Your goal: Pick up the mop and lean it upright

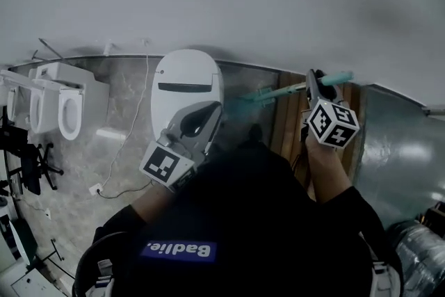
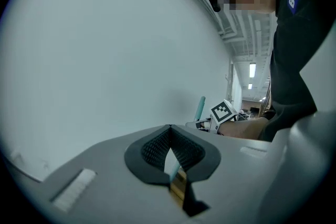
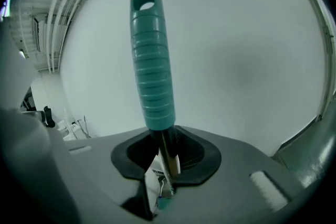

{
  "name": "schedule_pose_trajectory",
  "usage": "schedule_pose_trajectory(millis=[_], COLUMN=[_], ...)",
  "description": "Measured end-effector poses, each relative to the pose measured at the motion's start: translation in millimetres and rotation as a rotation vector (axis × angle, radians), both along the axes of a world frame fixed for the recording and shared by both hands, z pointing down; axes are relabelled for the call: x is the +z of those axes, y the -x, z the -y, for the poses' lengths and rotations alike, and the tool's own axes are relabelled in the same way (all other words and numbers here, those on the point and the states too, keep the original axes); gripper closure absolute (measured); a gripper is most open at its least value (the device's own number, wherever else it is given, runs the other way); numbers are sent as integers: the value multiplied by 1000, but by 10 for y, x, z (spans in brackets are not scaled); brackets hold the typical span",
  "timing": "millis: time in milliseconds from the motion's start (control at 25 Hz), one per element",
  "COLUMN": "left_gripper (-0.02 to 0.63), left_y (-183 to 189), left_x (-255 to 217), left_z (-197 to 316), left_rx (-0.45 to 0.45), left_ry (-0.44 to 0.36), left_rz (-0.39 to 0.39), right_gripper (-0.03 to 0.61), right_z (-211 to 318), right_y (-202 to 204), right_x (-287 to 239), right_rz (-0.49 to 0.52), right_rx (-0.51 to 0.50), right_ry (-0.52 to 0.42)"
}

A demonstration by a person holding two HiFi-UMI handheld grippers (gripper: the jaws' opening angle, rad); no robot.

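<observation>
The mop's teal ribbed handle (image 1: 337,78) pokes out past my right gripper (image 1: 314,83), close to the white wall. In the right gripper view the handle (image 3: 152,60) stands up out of the jaws, and my right gripper (image 3: 165,160) is shut on the dark shaft just below it. The blurred teal shaft (image 1: 268,94) runs left toward my left gripper (image 1: 208,118). In the left gripper view my left gripper (image 2: 170,160) has its jaws nearly together, with a thin pale sliver of shaft between them. Beyond them are the handle (image 2: 200,107) and the right gripper's marker cube (image 2: 223,112). The mop head is hidden.
A white toilet (image 1: 186,90) with its lid down stands just ahead on the marble floor. More toilets (image 1: 66,108) line up at the left. A white cable (image 1: 125,156) trails across the floor. A wooden panel (image 1: 288,122) and a silver duct (image 1: 424,254) are at the right.
</observation>
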State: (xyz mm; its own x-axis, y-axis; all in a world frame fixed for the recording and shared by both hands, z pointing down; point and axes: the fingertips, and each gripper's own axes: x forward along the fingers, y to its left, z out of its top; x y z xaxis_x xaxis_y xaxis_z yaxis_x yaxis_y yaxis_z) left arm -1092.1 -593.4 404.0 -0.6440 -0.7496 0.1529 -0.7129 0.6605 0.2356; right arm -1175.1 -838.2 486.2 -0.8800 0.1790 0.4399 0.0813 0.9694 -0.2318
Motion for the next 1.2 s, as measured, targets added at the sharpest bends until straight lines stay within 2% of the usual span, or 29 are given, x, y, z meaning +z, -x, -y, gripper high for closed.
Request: schedule_pose_trajectory(millis=[280, 480, 640, 880, 1200], left_gripper=[594, 594, 594, 594, 594], left_y=[273, 428, 509, 523, 574], left_x=[92, 80, 78, 84, 108], left_z=[311, 272, 207, 191, 176], left_rx=[-123, -185, -217, -231, -247], left_ry=[34, 53, 69, 82, 116], left_rz=[-39, -54, -61, -79, -82], right_gripper=[486, 476, 477, 472, 486], right_z=[149, 159, 157, 174, 46], right_y=[516, 771, 963, 1081, 1666], right_x=[495, 793, 979, 1406, 1512], right_rz=[-118, -189, -213, -315, -257], right_rx=[-107, -102, -100, -43, -115], right_ry=[34, 83, 73, 75, -17])
